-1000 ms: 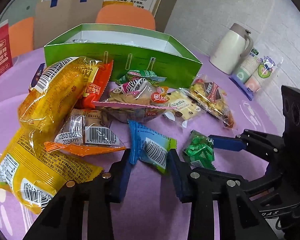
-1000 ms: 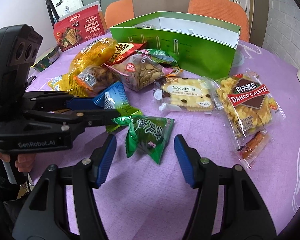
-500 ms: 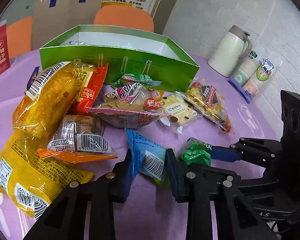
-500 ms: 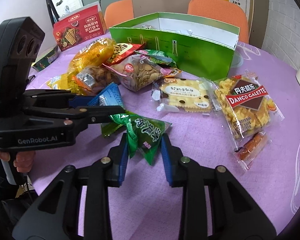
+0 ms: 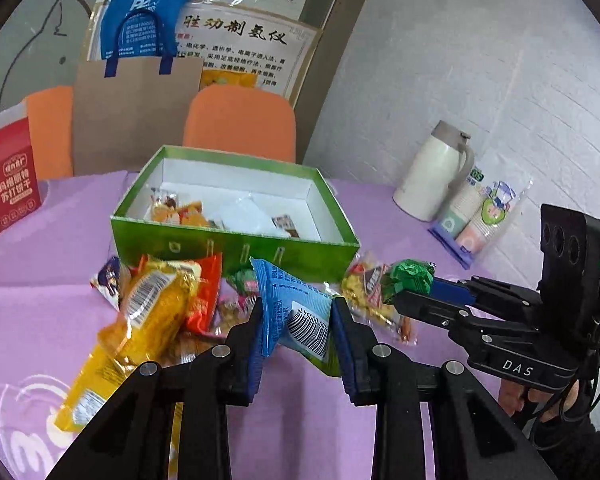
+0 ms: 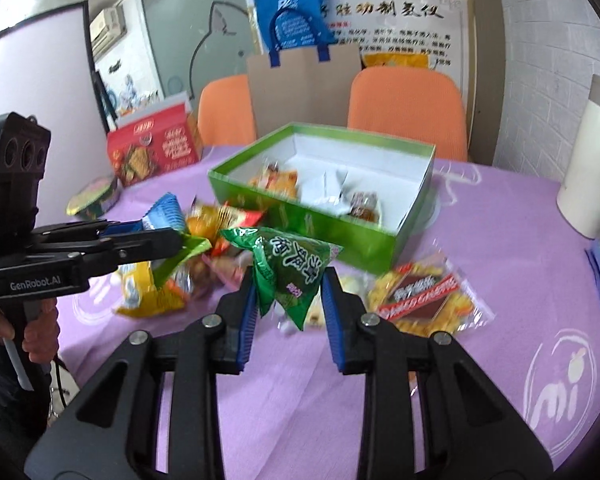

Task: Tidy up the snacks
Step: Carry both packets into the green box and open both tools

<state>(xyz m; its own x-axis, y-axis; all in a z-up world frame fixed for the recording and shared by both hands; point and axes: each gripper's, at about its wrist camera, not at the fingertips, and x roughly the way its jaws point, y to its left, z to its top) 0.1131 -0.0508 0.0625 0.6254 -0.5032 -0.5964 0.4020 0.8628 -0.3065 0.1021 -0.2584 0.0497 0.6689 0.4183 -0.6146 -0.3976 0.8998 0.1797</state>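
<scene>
Snacks lie heaped on the purple tabletop [image 5: 40,264] at left, where the left gripper [image 5: 298,326] clamps a blue packet [image 5: 296,312] raised above them. Behind, the green box [image 5: 236,246] holds a few packets, its right half mostly bare. Rightward, the right gripper [image 6: 286,292] pinches a green packet [image 6: 288,264] in the air before the box's near wall.

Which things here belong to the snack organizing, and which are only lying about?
Belong: green cardboard box; blue foil packet in left tool; green foil packet in right tool; yellow snack bag.

Lying about: white thermos jug; sleeve of paper cups.
</scene>
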